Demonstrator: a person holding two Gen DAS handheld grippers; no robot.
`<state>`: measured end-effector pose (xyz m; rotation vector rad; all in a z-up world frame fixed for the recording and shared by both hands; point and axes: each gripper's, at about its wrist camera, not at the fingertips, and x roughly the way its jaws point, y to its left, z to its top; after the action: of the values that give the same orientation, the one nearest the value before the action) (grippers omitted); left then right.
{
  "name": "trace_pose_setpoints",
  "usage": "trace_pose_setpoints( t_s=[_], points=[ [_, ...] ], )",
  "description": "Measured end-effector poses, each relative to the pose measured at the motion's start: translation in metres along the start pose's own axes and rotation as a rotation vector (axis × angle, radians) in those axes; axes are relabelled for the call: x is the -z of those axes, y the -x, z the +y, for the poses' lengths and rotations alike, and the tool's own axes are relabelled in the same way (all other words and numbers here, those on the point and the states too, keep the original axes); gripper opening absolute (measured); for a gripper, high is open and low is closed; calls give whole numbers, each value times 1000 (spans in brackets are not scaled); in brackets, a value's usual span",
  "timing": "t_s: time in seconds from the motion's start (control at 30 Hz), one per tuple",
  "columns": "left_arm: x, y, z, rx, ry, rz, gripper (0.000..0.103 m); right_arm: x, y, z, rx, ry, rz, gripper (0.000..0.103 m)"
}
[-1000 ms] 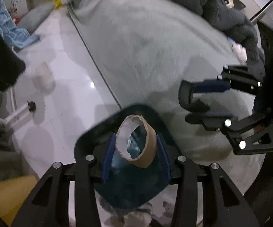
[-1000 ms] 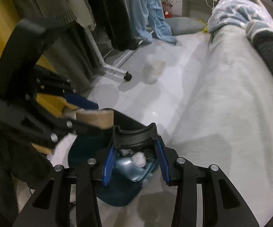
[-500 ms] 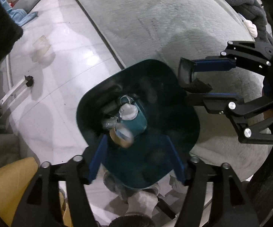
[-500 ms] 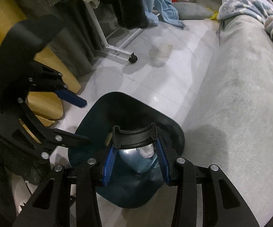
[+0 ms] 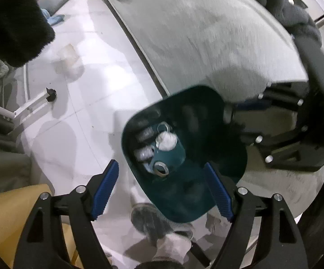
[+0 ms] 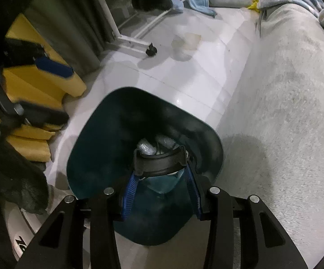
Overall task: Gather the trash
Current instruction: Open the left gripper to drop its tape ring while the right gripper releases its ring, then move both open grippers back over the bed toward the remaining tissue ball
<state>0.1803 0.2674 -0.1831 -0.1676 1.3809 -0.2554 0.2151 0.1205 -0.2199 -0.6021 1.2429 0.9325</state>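
A dark teal trash bin [image 5: 218, 134] stands on the white floor beside the grey bed. Inside lie a cardboard roll [image 5: 161, 168], a white crumpled wad [image 5: 167, 141] and some foil-like pieces [image 5: 142, 153]. My left gripper [image 5: 162, 192] is open and empty above the bin's near rim. My right gripper [image 6: 160, 180] is shut on a black curved plastic piece [image 6: 159, 162] and holds it over the bin [image 6: 108, 134]. It also shows in the left wrist view [image 5: 231, 112] at the bin's right rim.
The grey bed [image 6: 285, 112] runs along the right. A white rack leg with a black caster [image 6: 150, 50] stands on the floor. Yellow cushions [image 6: 38, 83] lie left of the bin. A pale patch [image 6: 185, 42] marks the floor. A shoe [image 5: 153, 222] shows below the bin.
My left gripper opened and the cardboard roll dropped into the bin. The left gripper then rose back. The right gripper moved over the bin with the black piece.
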Motion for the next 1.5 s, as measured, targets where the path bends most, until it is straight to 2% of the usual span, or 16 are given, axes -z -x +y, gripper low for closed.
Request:
trace_pose_setpoints(
  t_s=[0.23, 0.33, 0.53, 0.63, 0.97, 1.07, 1.2, 1.5],
  points=[
    [-9, 22, 2, 13, 30, -98, 81, 0, -7, 7, 2, 9, 32, 47],
    [-14, 29, 1, 12, 41, -132, 81, -4, -2, 8, -6, 6, 36, 60],
    [-27, 52, -5, 13, 44, -231, 81, -3, 11, 10, -8, 6, 31, 66],
    [-33, 63, -13, -9, 32, -281, 81, -6, 27, 8, -8, -9, 2, 69],
    [-66, 112, -54, 2, 18, -489, 85, 0, 74, -12, 8, -66, -109, 78],
    [-74, 120, -71, 18, 13, -535, 91, 4, 94, -26, 42, -84, -166, 83],
    [-84, 126, -93, 32, -11, -576, 93, 14, 120, -51, 75, -132, -240, 86],
    [-99, 130, -150, 10, -102, -686, 97, 54, 165, -107, 171, -266, -361, 92]
  ],
)
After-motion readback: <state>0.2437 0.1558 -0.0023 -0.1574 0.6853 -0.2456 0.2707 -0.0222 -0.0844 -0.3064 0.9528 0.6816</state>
